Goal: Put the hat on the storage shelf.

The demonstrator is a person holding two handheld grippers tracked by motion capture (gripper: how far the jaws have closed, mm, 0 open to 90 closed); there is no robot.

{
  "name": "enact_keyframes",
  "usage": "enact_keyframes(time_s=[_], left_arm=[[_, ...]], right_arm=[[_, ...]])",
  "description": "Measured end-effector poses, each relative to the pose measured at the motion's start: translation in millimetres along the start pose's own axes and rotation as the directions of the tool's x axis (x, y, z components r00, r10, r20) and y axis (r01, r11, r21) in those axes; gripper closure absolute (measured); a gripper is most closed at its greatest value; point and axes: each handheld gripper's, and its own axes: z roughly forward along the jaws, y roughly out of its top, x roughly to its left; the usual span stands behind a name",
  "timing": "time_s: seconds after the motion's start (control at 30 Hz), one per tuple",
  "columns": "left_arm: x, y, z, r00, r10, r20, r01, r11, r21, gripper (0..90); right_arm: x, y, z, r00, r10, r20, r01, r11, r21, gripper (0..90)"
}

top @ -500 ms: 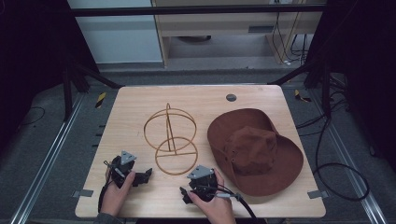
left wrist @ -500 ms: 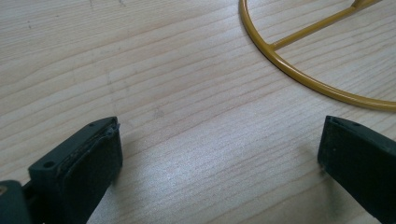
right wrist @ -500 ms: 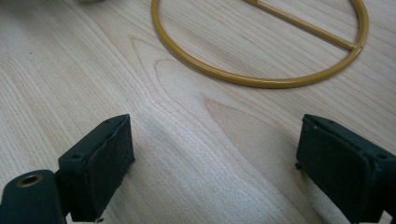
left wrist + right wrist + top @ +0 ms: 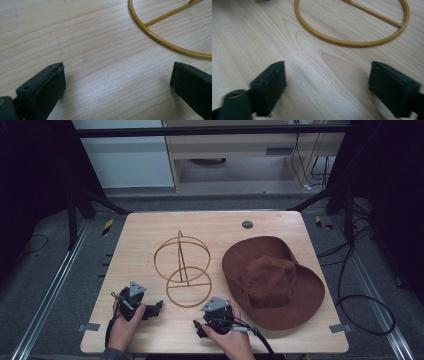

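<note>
A gold wire hat stand point(image 4: 182, 265) stands on the middle of the wooden table point(image 4: 150, 230), its round base ring point(image 4: 189, 287) lying flat toward me. To its right a brown wide-brimmed hat point(image 4: 272, 282) rests crown up. My left gripper point(image 4: 154, 309) is near the front edge, left of the ring, open with nothing between its jaws point(image 4: 117, 80); the base ring point(image 4: 160, 41) curves across the upper right of its view. My right gripper point(image 4: 206, 320) sits just in front of the ring beside the hat brim, open and empty point(image 4: 328, 80), with the base ring point(image 4: 352, 43) right ahead.
A grey round grommet point(image 4: 247, 224) sits in the tabletop at the back. Black frame legs point(image 4: 345, 195) flank the table, and cables point(image 4: 365, 300) lie on the floor to the right. Bare wood lies left of the stand.
</note>
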Motion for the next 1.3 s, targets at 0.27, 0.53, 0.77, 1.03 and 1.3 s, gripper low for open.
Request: enact_keyframes(time_s=[0.27,0.53,0.77,1.03,1.3], left_arm=[[-0.2,-0.2,-0.1,1.0000,0.001,0.000,-0.001,1.0000,0.000,0.0],[0.5,0.0,-0.2,1.0000,0.005,0.001,-0.005,1.0000,0.003,0.0],[0.6,0.0,-0.2,1.0000,0.005,0.001,-0.005,1.0000,0.003,0.0],[0.5,0.0,-0.2,1.0000,0.005,0.001,-0.005,1.0000,0.003,0.0],[0.2,-0.2,-0.1,1.0000,0.002,0.003,-0.002,1.0000,0.000,0.0]], right_arm=[[-21.5,39.2,-88.1,0.9925,-0.116,0.040,0.118,0.991,-0.056,18.4],[-92.7,51.3,-156.6,0.9938,-0.089,0.067,0.091,0.995,-0.029,20.6],[-141.0,45.8,-173.8,0.9971,-0.022,0.073,0.019,0.999,0.048,13.1],[-169.7,33.6,-173.9,0.9963,-0.011,0.086,-0.002,0.989,0.149,9.8],[-187.6,35.7,-177.4,0.9965,-0.048,0.069,0.031,0.973,0.229,13.8]])
